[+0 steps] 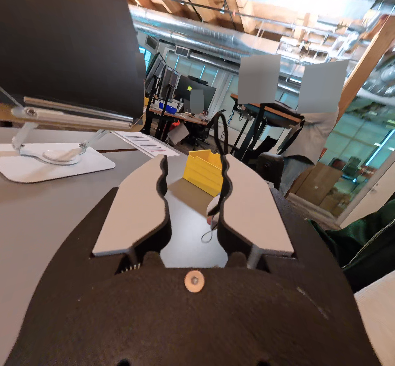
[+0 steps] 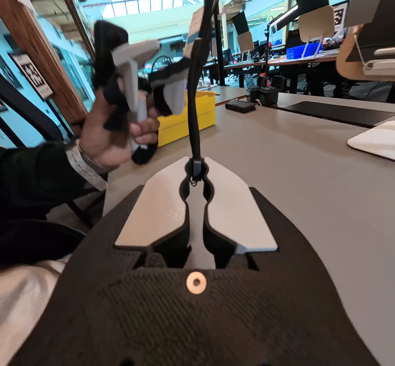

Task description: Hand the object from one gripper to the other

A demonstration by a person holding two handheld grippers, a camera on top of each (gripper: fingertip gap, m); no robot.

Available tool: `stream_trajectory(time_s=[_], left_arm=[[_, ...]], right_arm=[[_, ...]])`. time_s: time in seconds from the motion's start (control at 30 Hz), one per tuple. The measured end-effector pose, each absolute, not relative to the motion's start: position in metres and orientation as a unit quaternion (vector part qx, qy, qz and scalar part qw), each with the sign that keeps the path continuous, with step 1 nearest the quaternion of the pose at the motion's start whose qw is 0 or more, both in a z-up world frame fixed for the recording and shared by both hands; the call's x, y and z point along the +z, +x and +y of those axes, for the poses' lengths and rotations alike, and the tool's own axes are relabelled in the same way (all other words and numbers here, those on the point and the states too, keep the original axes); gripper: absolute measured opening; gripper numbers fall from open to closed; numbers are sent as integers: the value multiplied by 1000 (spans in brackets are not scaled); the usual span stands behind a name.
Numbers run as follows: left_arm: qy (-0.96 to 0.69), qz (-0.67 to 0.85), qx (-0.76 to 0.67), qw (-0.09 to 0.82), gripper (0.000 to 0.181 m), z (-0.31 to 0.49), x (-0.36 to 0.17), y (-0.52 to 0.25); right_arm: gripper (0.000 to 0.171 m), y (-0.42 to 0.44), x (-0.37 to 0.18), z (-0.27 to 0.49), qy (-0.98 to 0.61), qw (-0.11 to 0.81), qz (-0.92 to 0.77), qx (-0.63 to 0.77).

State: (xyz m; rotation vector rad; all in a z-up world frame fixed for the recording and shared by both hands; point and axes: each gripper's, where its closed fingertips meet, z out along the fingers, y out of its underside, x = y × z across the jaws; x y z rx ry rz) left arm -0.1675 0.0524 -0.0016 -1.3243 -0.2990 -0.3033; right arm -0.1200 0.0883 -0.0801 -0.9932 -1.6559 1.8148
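A black cord (image 2: 195, 103) stands upright from my right gripper (image 2: 197, 162), which is shut on the grey clasp (image 2: 197, 166) at its lower end. The cord's upper part runs out of the top of the view. My left gripper (image 1: 193, 160) is open. The same cord (image 1: 222, 133) loops above its right fingertip and lies along that finger's inner edge; I cannot tell whether it touches. A thin thread loop (image 1: 207, 236) hangs low between the fingers. In the right wrist view the left gripper (image 2: 149, 81) is blurred, held by a hand (image 2: 111, 137), just left of the cord.
A yellow bin (image 1: 203, 171) sits on the grey table (image 1: 53, 216) near its far edge; it also shows in the right wrist view (image 2: 188, 116). A white laptop stand (image 1: 57, 163) with a dark screen stands at left. Black devices (image 2: 240, 106) lie farther back. One gripper's finger ends stand about 11 centimetres off the other's.
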Motion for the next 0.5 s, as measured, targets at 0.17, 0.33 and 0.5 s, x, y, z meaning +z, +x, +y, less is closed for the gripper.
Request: stream_trajectory(time_s=[0.17,0.33,0.5], left_arm=[[-619,-111,-278,726,37,70,-45,-147],[-613,-96,-392,680,38,92,-64,-115],[-595,-125,-578,545,33,102,-80,-97]], right_arm=[[7,-121,-80,99,-379,206,-580,691],[7,-112,-84,83,-349,174,-603,696],[7,-96,-89,68,-319,192,-641,671]])
